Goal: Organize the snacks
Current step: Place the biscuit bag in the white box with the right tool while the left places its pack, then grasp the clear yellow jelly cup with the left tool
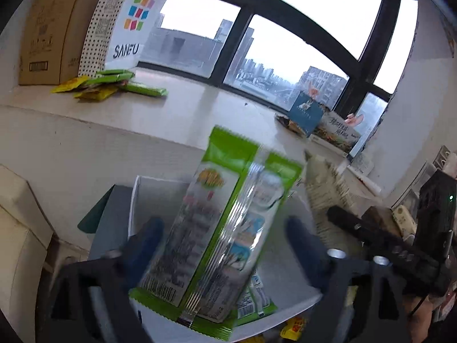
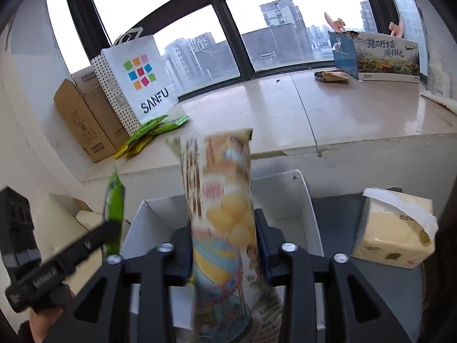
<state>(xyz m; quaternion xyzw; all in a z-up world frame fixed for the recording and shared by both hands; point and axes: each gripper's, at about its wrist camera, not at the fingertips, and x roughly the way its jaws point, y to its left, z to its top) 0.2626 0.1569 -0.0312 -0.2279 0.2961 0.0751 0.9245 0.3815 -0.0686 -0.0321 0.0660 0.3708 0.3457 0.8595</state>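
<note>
Both grippers, left gripper (image 1: pixel 222 225) and right gripper (image 2: pixel 222 228), are being held jaws apart; green packet (image 1: pixel 217 223) and yellow packet (image 2: pixel 222 214) are being dropped, best kept centred over the near white box (image 2: pixel 302 200).

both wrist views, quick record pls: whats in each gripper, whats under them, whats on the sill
left gripper: jaws wide, green snack packet between them with a gap on each side
right gripper: jaws apart, yellow snack packet between them, blurred
below both: open white box
beside box: tissue pack
window sill: pile of green and yellow packets, SANFU bag, cardboard box
</note>
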